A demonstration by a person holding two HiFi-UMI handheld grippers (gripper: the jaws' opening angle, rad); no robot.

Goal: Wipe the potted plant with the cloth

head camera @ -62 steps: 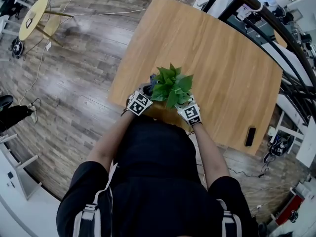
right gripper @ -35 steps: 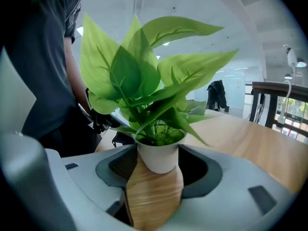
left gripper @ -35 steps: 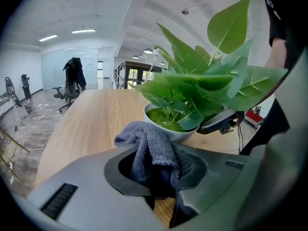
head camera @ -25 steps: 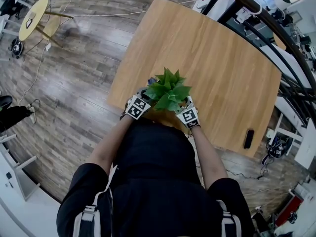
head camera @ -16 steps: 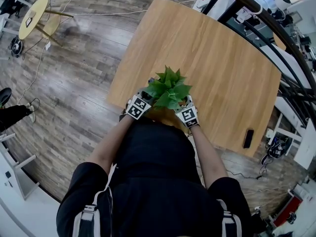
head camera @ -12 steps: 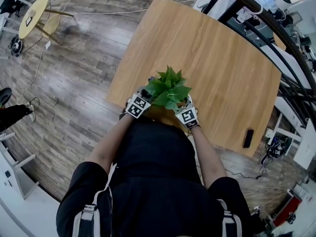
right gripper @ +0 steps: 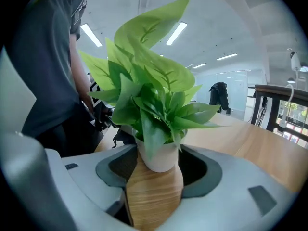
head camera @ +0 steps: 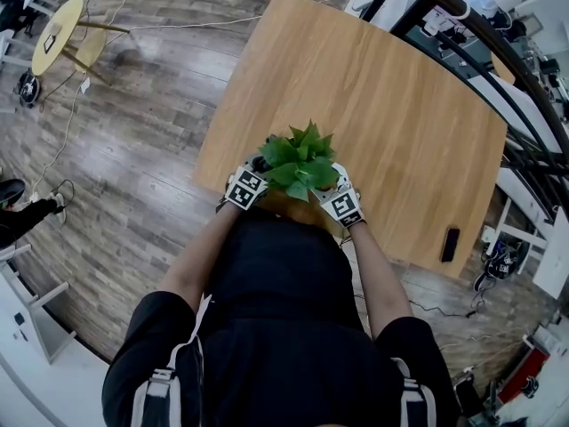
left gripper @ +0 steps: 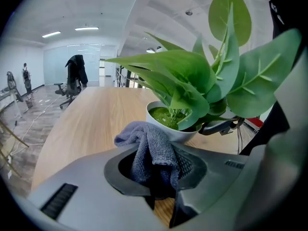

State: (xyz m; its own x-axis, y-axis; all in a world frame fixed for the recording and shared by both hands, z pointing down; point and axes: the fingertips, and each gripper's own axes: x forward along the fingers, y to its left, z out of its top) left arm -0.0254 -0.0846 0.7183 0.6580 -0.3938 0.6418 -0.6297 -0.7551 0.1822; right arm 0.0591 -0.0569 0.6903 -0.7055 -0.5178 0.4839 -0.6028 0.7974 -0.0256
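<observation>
Leaves [right gripper: 149, 95] shifted; left gripper [left gripper: 156, 172] pinches cloth [left gripper: 150, 150] (right gripper [right gripper: 156, 150] holds pot [right gripper: 159, 160])

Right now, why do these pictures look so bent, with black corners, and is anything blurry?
Head view: a wide lens bows the table edges; light is even. Left gripper view: black corners from the round lens; the cloth is sharp. Right gripper view: same corners; ceiling lights glare behind the plant; the pot is sharp.

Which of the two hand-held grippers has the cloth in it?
The left hand-held gripper: a grey cloth is bunched between its jaws. The right hand-held gripper has no cloth; its jaws close on the white pot.
</observation>
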